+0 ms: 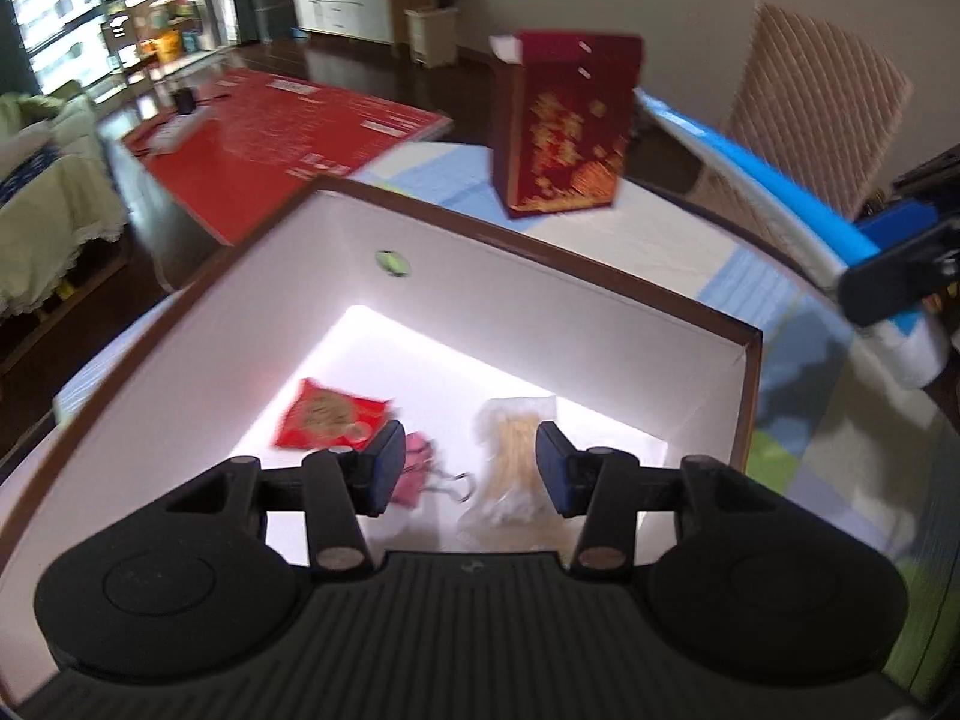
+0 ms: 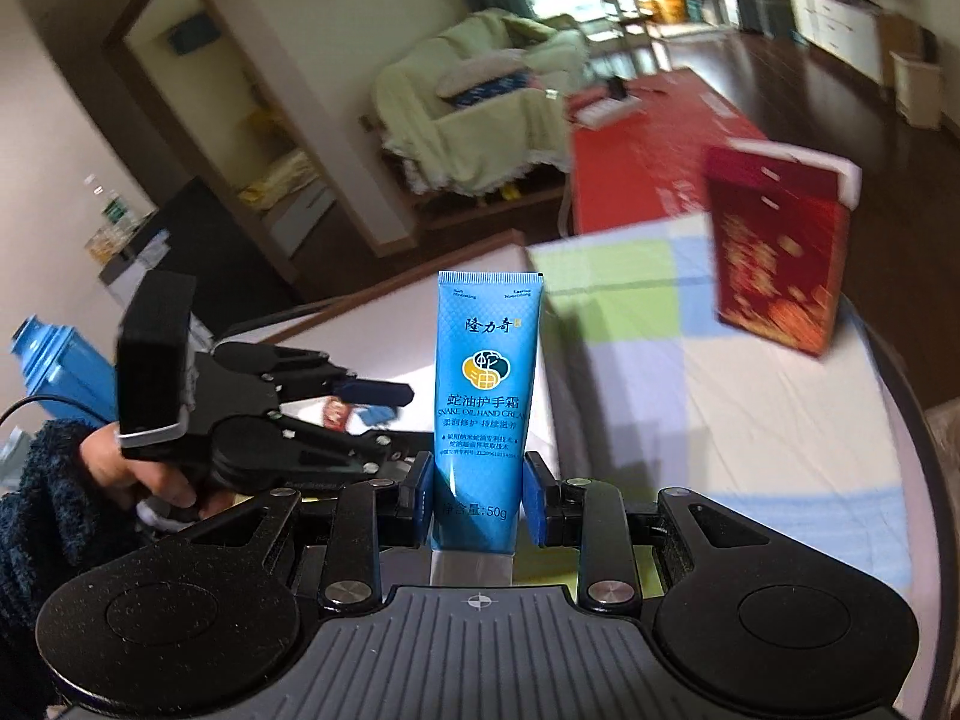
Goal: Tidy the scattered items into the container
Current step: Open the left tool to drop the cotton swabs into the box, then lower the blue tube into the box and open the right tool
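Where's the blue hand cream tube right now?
Clamped in the right gripper, the hand cream tube stands upright, right of the box.

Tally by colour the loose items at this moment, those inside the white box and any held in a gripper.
Red: 1, red packet in the white box
Pink: 1, pink clip in the box
Clear/pale: 1, clear bag in the box
Blue: 1, blue tube in the right gripper
Total: 4

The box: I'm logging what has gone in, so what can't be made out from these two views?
- Box floor, left wrist view: near part hidden behind the left gripper.
- Pink item: partly behind a finger, blurred; identity unclear.
- Red packet: print blurred.
- Right wrist view: box interior blocked by the left gripper and the tube held in the right gripper.
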Demonstrator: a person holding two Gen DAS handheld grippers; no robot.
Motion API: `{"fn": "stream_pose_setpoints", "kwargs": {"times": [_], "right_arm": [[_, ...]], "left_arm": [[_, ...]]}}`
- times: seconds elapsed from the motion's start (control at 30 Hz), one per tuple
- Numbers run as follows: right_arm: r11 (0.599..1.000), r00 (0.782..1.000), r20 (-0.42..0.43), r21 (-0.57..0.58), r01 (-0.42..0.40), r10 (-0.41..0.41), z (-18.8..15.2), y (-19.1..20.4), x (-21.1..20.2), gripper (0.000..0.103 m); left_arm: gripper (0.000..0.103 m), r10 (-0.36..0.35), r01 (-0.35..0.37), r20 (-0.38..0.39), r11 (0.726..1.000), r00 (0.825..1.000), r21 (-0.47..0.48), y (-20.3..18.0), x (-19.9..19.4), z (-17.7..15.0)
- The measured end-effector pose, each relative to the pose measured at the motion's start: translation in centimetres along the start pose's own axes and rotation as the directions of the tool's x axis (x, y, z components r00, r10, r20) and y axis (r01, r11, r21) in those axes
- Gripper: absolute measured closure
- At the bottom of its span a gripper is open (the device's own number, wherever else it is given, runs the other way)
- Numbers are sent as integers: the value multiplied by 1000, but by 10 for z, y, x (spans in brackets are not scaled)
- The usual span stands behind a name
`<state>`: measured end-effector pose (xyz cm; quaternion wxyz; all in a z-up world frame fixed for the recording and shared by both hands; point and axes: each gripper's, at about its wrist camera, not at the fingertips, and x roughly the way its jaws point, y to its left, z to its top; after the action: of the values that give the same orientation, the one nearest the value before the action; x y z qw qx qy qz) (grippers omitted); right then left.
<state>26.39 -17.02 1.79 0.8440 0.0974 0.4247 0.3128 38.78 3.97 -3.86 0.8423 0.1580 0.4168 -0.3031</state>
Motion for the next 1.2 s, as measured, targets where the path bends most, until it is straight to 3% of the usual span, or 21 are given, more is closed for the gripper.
{"fn": "stream_pose_setpoints", "kwargs": {"times": [0.23, 0.4, 0.73, 1.2], "right_arm": [[994, 999, -21, -103, -35, 33, 25, 25, 48, 74], [980, 996, -64, -194, 43, -56, 31, 39, 94, 74], [934, 968, -107, -308, 183, -225, 23, 44, 163, 74], [907, 953, -115, -357, 224, -280, 28, 36, 185, 74]], "left_arm": [[60, 120, -122, -27, 990, 992, -71, 25, -40, -23], [60, 164, -167, -38, 981, 986, -102, 37, -56, -38], [58, 194, -199, -44, 967, 980, -161, 58, -62, -52], [56, 189, -196, -54, 961, 981, -195, 66, -54, -61]]}}
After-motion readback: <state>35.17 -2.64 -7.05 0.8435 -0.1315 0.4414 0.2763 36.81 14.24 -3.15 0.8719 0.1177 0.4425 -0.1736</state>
